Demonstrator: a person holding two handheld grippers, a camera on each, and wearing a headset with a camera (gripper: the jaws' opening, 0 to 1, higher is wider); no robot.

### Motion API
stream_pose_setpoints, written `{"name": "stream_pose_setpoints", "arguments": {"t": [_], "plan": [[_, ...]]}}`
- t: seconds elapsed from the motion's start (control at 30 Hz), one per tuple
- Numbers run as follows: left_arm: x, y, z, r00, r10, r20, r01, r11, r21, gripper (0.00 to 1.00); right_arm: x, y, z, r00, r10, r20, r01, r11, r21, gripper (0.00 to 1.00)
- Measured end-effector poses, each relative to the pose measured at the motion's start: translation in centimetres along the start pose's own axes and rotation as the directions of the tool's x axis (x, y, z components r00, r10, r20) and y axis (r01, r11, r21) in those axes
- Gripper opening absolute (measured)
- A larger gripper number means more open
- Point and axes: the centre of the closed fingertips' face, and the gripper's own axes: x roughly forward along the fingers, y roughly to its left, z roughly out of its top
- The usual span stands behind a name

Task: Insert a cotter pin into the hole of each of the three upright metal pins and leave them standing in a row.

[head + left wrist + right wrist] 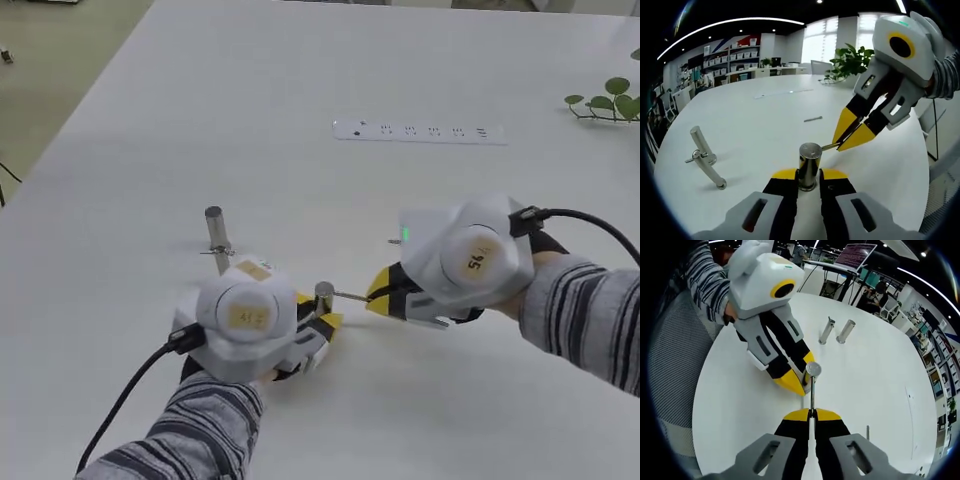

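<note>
My left gripper [809, 175] is shut on the lower part of an upright metal pin [809, 159], which stands on the white table [300, 130]. From the right, my right gripper [811, 414] is shut on a thin cotter pin [811, 392] held level. Its tip meets the held pin [813, 369] just below the head; whether it is in the hole I cannot tell. In the head view the grippers face each other, left gripper [318, 318] and right gripper [375, 295]. Two more metal pins [827, 330] [846, 331] stand behind. One pin [705, 157] carries a cotter pin [696, 156] crosswise.
A loose cotter pin [812, 119] lies on the table beyond the grippers. A white power strip [420, 131] lies further back, and a green plant [605, 100] sits at the far right edge. Cables trail from both grippers toward me.
</note>
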Motion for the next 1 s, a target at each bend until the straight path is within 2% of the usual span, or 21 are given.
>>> {"name": "stream_pose_setpoints", "arguments": {"t": [0.2,0.4,0.57,1.0], "plan": [[0.2,0.1,-0.1,1.0,0.004,-0.004,-0.004,1.0,-0.006,0.11,0.0,0.4,0.0,0.9997,0.02,-0.017,-0.02,1.0,0.004,0.0],[0.3,0.2,-0.2,0.9998,0.017,-0.009,-0.017,1.0,0.015,0.1,-0.4,0.3,0.1,0.9994,0.011,-0.033,-0.011,1.0,0.004,0.0],[0.3,0.2,-0.2,0.9997,0.022,-0.009,-0.022,0.999,0.023,0.1,-0.8,0.3,0.5,0.9997,0.007,-0.024,-0.006,0.999,0.036,0.0],[0.4,0.2,-0.4,0.9992,0.04,-0.009,-0.04,0.999,0.016,0.1,-0.8,0.3,1.5,1.0,-0.001,-0.008,0.001,1.0,0.023,0.0]]}}
